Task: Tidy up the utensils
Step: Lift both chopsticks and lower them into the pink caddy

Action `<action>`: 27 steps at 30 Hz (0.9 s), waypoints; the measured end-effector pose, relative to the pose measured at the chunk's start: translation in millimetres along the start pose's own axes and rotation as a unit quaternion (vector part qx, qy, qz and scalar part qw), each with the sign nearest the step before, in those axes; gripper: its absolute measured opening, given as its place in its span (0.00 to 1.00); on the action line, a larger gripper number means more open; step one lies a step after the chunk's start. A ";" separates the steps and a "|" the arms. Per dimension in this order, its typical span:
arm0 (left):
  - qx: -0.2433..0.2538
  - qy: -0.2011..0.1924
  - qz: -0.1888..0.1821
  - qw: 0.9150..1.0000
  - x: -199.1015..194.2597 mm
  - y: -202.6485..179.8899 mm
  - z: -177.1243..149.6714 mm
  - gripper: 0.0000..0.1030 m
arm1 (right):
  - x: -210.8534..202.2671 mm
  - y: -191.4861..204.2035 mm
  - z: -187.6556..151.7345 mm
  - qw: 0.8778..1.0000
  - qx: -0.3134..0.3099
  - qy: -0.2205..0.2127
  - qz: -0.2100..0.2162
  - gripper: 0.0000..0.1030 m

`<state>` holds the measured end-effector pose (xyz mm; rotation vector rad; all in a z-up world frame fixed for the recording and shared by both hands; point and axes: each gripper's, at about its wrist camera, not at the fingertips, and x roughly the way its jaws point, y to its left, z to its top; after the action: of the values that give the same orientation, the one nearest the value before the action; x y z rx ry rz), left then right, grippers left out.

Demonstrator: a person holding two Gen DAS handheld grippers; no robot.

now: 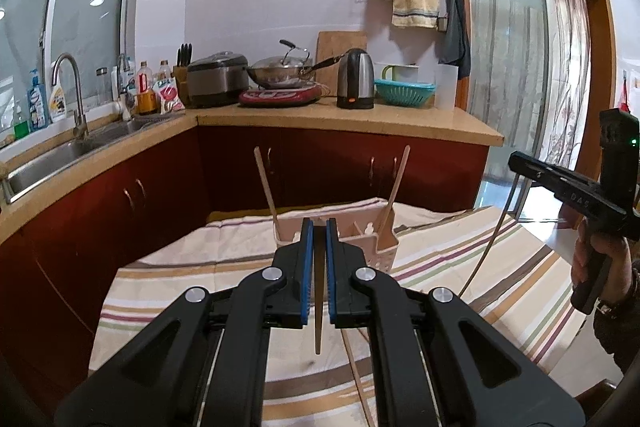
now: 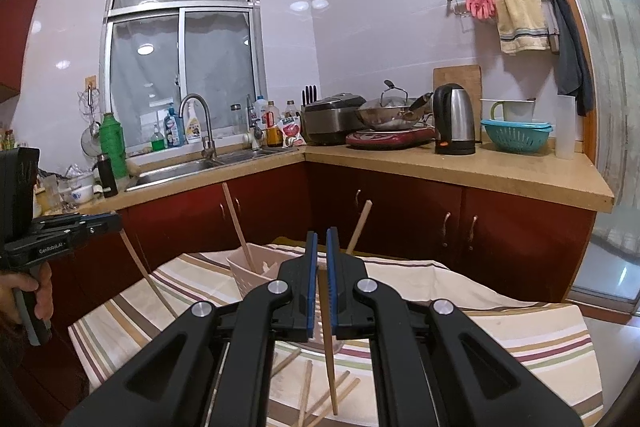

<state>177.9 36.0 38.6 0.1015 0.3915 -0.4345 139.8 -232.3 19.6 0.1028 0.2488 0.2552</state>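
Note:
My left gripper [image 1: 319,227] is shut on a wooden chopstick [image 1: 318,311] that hangs down between its blue pads, just in front of the pale utensil holder [image 1: 372,241]. The holder stands on the striped cloth, with a wooden stick [image 1: 266,187] and a wooden spatula [image 1: 394,195] leaning in it. My right gripper [image 2: 322,239] is shut on another chopstick [image 2: 330,355], close over the holder [image 2: 246,273]. Several loose chopsticks [image 2: 306,387] lie on the cloth below it. Each gripper shows in the other's view, the right gripper [image 1: 516,161] and the left gripper [image 2: 114,221], each with its chopstick.
The table carries a striped cloth [image 1: 460,267]. Beyond it runs an L-shaped counter [image 2: 460,167] over red cabinets, holding a sink [image 2: 180,171], rice cooker, wok, kettle [image 2: 454,119] and teal colander. A person's hand [image 1: 596,263] holds the right gripper's handle.

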 end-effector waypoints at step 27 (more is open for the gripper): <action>0.035 -0.091 0.002 0.995 28.8 -1.2 112.2 0.06 | 50.1 29.8 95.0 0.996 -0.036 -0.080 0.036 0.05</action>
<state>240.4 3.6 130.7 0.1287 0.1968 -0.4504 204.0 -197.0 103.6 0.0599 0.0766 0.3250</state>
